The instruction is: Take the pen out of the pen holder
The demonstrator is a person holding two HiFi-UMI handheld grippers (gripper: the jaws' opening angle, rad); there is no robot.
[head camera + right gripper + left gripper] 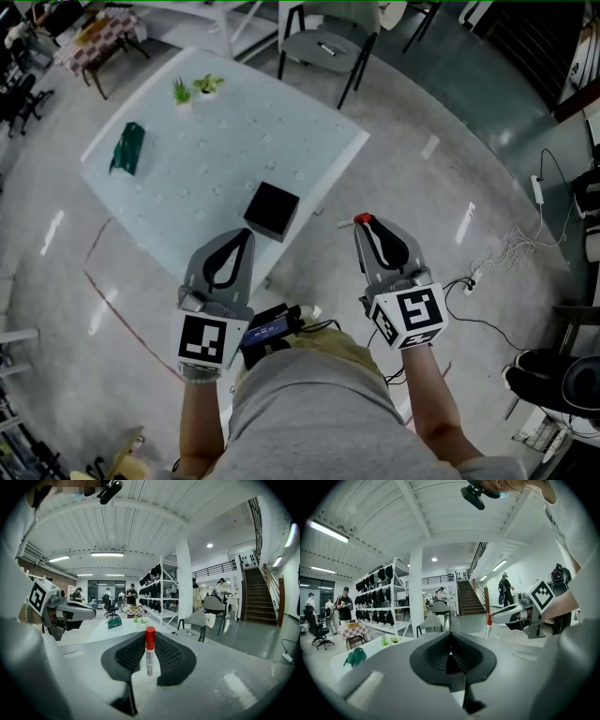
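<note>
Head view shows only pen's red cap; pen holder (272, 210) inside too dark to read. Pen (149, 651): white printed barrel, red cap, upright, clamped in right gripper (150, 639), over floor beside table (169, 178). Left gripper (450, 654) closed, empty.

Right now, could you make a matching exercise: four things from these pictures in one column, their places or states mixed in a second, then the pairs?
1. red-capped white pen
2. black square pen holder
3. dark green crumpled item
4. left gripper

a. shut, nothing in it
b. on the white table, left side in the head view
c. gripped in the right gripper
d. at the table's edge nearest the person

Pairs: 1-c, 2-d, 3-b, 4-a
</note>
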